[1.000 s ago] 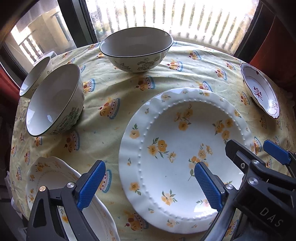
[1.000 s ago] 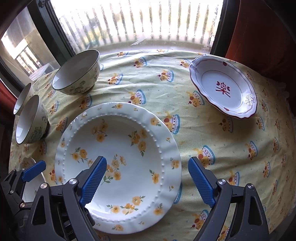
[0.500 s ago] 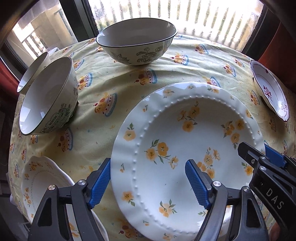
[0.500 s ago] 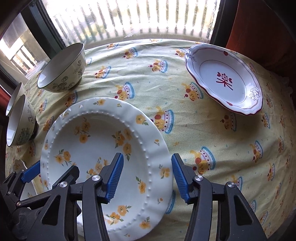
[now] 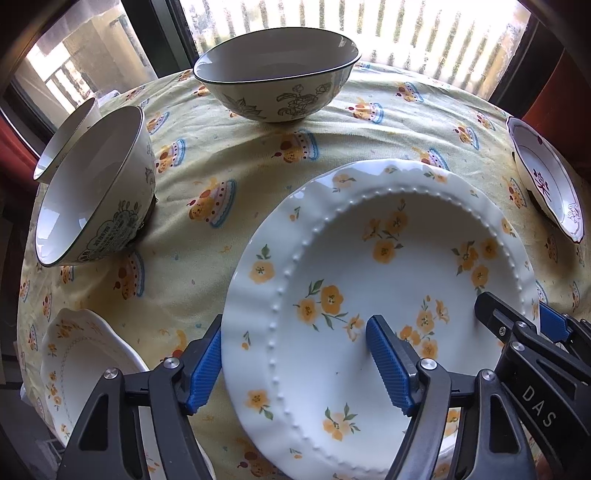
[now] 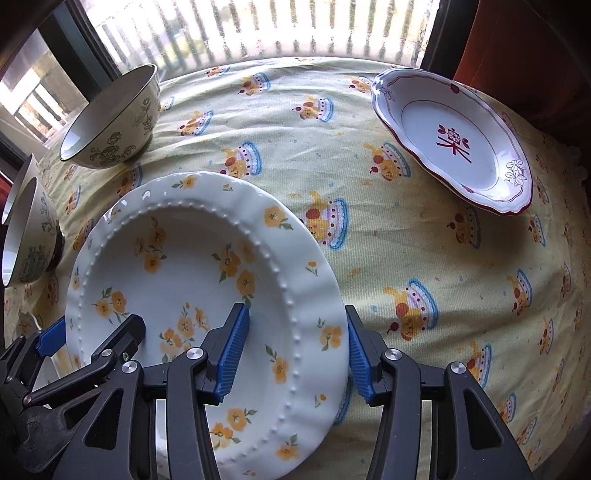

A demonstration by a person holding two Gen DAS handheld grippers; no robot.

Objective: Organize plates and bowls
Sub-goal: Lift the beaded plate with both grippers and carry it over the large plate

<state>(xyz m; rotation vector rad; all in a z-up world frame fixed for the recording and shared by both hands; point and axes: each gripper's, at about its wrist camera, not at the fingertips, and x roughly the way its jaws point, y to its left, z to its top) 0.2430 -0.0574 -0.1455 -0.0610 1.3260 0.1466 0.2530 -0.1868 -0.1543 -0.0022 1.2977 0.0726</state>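
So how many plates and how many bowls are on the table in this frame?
Plates: 3, the yellow-flower plate, the red-trimmed plate and a smaller floral plate.
Bowls: 3, one large bowl and two stacked bowls.
Total: 6.

A yellow tablecloth (image 6: 424,229) printed with little cakes covers the whole tabletop. Beyond the far edge stands a window (image 6: 258,26) with a bright slatted railing outside. A red curtain (image 6: 517,44) hangs past the far right corner.
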